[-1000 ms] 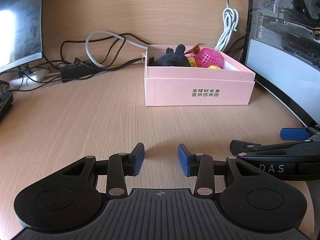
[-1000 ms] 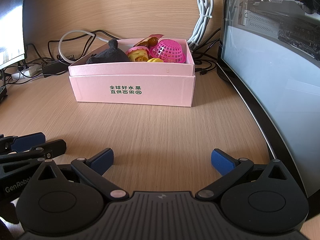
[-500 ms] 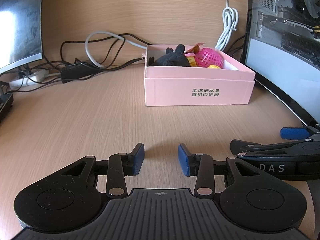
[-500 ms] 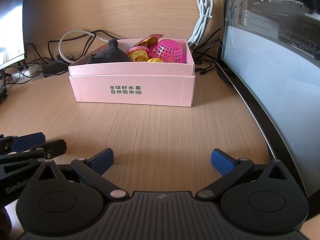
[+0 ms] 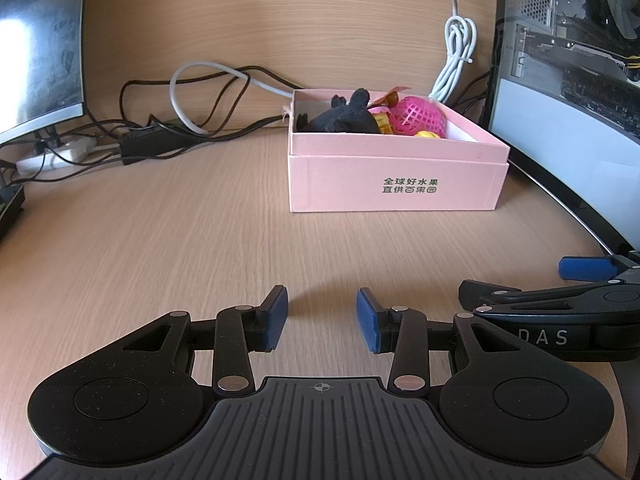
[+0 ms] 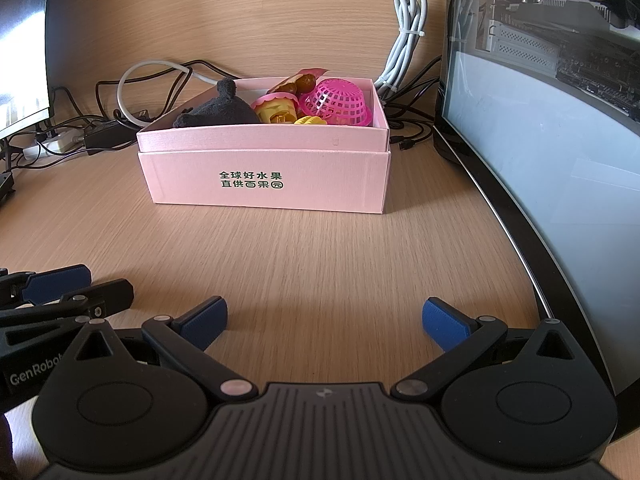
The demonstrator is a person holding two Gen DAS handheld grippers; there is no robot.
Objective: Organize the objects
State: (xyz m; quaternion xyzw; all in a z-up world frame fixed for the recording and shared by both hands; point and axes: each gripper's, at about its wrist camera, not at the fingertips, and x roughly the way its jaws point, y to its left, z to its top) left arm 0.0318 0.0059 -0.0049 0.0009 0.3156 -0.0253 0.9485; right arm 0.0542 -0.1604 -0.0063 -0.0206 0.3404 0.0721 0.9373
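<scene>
While pink box [image 6: 264,176] lies long side facing cameras, left tongs [image 5: 322,318] just widening, empty, right tongs [image 6: 324,318] spread wide.

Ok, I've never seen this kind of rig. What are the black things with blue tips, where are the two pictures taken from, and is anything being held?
They are two hand-held grippers, one in each of a person's hands, each with a camera looking along its two fingers. One picture is from the left gripper, the other from the right gripper; each also catches the other at its edge. Both are open and hold nothing, only bare desk shows between the blue pads. The left one's jaws have just been opening a little; the right one's stand wider. Ahead sits an open pink box with a black plush toy, a pink mesh basket and small yellow and brown toys that are hard to make out. Behind it lie cables; a monitor stands to the right.
</scene>
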